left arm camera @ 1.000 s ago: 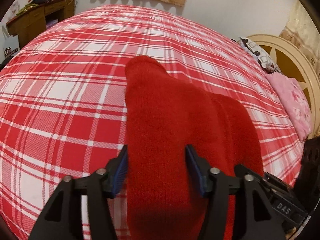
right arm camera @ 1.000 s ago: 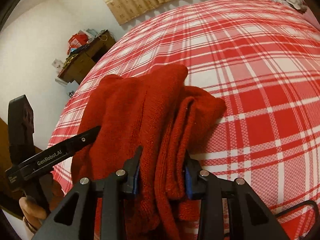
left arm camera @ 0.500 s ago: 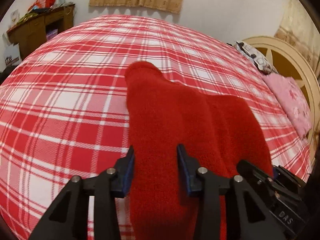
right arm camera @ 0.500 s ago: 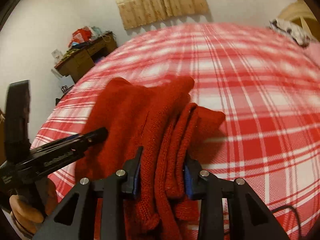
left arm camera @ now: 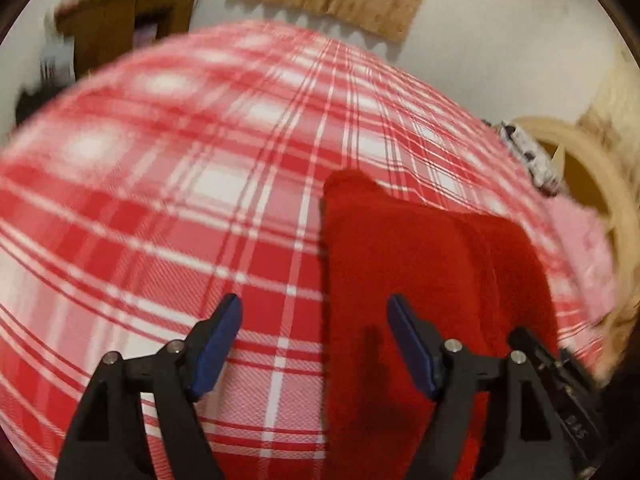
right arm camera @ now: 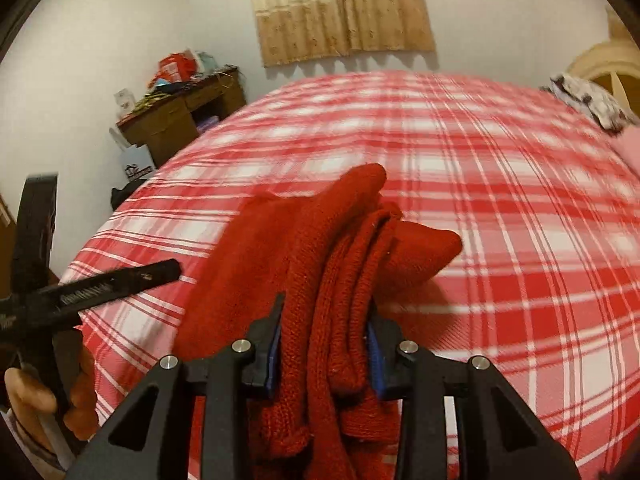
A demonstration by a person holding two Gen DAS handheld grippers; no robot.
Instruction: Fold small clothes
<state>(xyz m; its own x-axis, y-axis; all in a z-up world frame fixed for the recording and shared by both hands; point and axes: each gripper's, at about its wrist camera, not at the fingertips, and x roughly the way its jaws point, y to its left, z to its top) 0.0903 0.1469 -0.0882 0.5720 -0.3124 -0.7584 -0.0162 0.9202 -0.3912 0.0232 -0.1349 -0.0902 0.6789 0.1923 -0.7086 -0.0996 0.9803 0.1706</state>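
Note:
A red knit garment (left arm camera: 404, 280) lies folded lengthwise on the red-and-white plaid bedspread (left arm camera: 160, 208). My left gripper (left arm camera: 314, 304) hovers over the garment's left edge. Its jaws are opening wide and the blue pads touch nothing, with mostly bedspread between them. My right gripper (right arm camera: 326, 308) is shut on a bunched stack of the garment's (right arm camera: 332, 248) knit layers and holds that end a little off the bed. In the right wrist view one black finger (right arm camera: 132, 278) of the left gripper reaches in from the left, held by a person's hand (right arm camera: 32, 396).
A wooden desk (right arm camera: 176, 116) piled with clutter stands by the wall at the bed's far left corner. A beige curtain (right arm camera: 340, 8) hangs behind. A cream headboard (left arm camera: 580, 160), a pink pillow (left arm camera: 584, 248) and a patterned cloth (right arm camera: 588, 100) are on the right.
The left gripper first narrowed on the garment, then let go, opened wide and slid left off it. The right gripper stayed shut on the bunched layers and rolled slightly.

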